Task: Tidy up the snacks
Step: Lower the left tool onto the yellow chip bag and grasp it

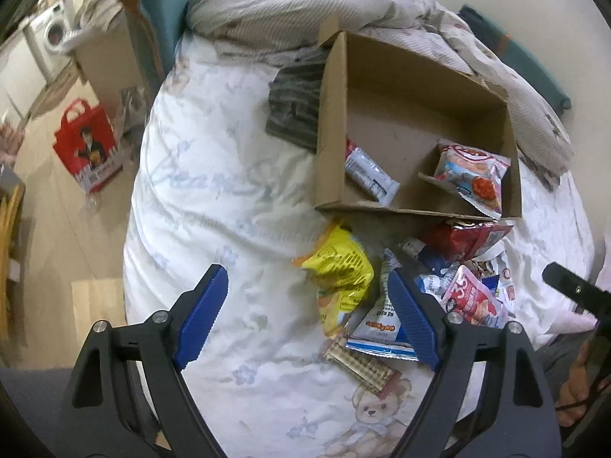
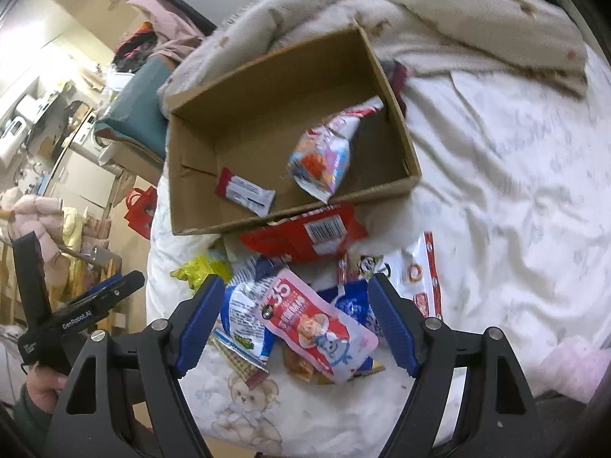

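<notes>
An open cardboard box (image 1: pixel 332 122) (image 2: pixel 397 114) lies on the bed. It holds a white-and-red bar (image 1: pixel 368 173) (image 2: pixel 246 191) and a pink snack bag (image 1: pixel 471 175) (image 2: pixel 324 156). A pile of snacks lies in front of it: a yellow bag (image 1: pixel 338 267) (image 2: pixel 198 265), a red packet (image 1: pixel 464 236) (image 2: pixel 305 234), a pink "35" pouch (image 1: pixel 473 299) (image 2: pixel 317 322) and blue-white packets (image 2: pixel 244 313). My left gripper (image 1: pixel 307 280) is open above the yellow bag. My right gripper (image 2: pixel 296 286) is open above the pink pouch, empty.
A white floral bedsheet (image 1: pixel 214 198) covers the bed, with a beige quilt (image 1: pixel 305 11) bunched behind the box. A striped dark cloth (image 1: pixel 294 107) lies left of the box. A red bag (image 1: pixel 86 145) stands on the floor at left.
</notes>
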{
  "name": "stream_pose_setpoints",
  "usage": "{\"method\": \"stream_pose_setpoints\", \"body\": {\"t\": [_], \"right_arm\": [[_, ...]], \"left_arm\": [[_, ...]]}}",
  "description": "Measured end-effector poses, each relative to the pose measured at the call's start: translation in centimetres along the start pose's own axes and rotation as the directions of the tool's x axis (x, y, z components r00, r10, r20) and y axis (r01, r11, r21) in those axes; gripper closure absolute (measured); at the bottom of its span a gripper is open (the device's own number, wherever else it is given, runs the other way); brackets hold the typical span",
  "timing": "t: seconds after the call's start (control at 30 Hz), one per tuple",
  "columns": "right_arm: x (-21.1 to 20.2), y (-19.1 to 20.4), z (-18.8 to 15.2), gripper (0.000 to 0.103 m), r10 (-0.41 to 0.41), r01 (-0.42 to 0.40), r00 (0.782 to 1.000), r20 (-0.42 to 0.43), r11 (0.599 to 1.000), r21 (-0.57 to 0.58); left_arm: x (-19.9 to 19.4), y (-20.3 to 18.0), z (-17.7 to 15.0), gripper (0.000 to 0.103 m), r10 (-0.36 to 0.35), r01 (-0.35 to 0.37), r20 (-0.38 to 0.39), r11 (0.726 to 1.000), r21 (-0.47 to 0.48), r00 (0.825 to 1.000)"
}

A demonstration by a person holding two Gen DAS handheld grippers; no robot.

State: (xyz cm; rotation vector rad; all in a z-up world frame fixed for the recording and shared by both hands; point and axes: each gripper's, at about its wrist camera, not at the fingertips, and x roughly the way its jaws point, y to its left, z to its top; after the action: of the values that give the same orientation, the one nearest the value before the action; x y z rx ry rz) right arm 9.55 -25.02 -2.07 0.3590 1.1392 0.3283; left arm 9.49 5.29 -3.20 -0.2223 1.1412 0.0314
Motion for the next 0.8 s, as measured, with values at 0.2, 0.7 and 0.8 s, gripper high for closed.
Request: {"method": "stream_pose_setpoints", "body": {"t": [0.2,0.7,0.8], "right_arm": [[0.0,-0.9,0.3,0.023,-0.005,0.005,1.000,-0.001,0.999,0.038],[1.6,-2.1,0.5,0.023,-0.009,0.013,0.999,-0.045,0.996,0.090],[1.7,-2.3,0.5,0.023,-0.016,0.020,0.999,-0.048,0.996,0.089]], "left_arm": [[2.0,2.2,0.0,0.020,-0.032,0.020,-0.077,0.989,-0.147,0.997],[8.1,0.5,0.2,0.020,-0.188,0.122,-0.204,0.947,-0.299,0.961],[9.5,-0.7,0.0,0.020,-0.195,0.126,-0.221,0.948,-0.293,0.956]]}}
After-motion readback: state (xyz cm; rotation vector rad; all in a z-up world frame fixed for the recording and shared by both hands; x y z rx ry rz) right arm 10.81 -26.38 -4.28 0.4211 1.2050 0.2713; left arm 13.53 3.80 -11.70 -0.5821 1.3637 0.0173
